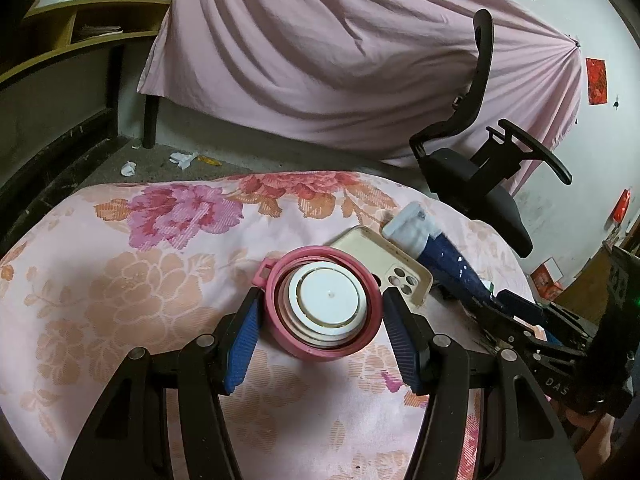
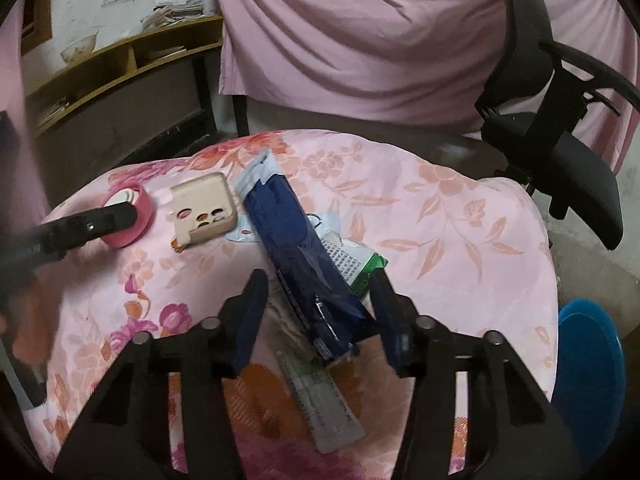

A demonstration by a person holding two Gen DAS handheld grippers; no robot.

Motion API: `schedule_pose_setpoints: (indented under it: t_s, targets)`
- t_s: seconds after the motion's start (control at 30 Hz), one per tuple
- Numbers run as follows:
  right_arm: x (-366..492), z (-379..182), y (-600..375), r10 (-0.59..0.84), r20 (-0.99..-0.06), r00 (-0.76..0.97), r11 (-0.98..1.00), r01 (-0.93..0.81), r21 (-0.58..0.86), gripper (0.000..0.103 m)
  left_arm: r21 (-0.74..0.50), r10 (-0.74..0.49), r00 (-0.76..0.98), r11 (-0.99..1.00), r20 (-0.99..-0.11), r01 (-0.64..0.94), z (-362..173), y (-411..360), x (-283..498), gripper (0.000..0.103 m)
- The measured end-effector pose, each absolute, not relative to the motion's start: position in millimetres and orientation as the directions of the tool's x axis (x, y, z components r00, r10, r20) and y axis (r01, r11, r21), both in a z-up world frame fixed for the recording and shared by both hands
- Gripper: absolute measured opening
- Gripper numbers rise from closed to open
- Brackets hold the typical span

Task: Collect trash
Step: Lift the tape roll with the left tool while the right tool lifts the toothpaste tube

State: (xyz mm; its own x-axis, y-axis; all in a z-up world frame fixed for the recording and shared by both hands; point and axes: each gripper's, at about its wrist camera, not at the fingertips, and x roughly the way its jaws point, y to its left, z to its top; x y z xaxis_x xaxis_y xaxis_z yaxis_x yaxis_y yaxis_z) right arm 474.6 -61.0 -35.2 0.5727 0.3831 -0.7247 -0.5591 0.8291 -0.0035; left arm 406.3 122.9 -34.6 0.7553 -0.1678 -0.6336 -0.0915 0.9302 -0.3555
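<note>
- Right gripper [image 2: 318, 312]: jaws apart, straddling the near end of the dark blue wrapper [image 2: 304, 256]; pads show no press on it, so nothing is gripped.
- Left gripper [image 1: 320, 334]: jaws half-spread either side of the pink lid [image 1: 322, 306]; left pad looks to touch its rim, right pad stands clear.
- Floral cloth [image 2: 440, 216]: bears every item below.
- Blue wrapper: long axis runs from between the right jaws away and leftward, pale sealed end farthest; overlies a green-and-white packet [image 2: 356, 268] and a grey flat sachet [image 2: 320, 404].
- Phone case [image 2: 204, 210]: beige, empty, between lid and wrapper.
- Step in hand, by judgement: picking up the wrapper. Next move calls for closing across its narrow width, then lifting clear of the papers beneath.
</note>
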Motion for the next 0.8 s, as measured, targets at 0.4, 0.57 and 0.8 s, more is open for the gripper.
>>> schedule_pose_setpoints:
  t_s: [0.4, 0.57, 0.8]
  targets:
    - [465.7, -35.6, -62.4, 0.417, -0.718, 0.558, 0.817, -0.575, 0.028, 0.048, -0.322, -0.166, 0.782, 0.946, -0.601, -0.047, -28.4, 111.8, 403.4, 0.054]
    - [453.7, -25.0, -71.2, 0.437, -0.650, 0.621, 0.830, -0.558, 0.024, 0.046, -0.326, -0.162, 0.823, 0.945, -0.545, -0.030, -21.9, 107.2, 395.3, 0.054]
    - [425.7, -3.6, -88.1, 0.466, -0.482, 0.742, 0.851, -0.525, 0.015, 0.046, -0.304, -0.135, 0.900, 0.953, -0.414, 0.003, -4.8, 92.6, 376.6, 0.054]
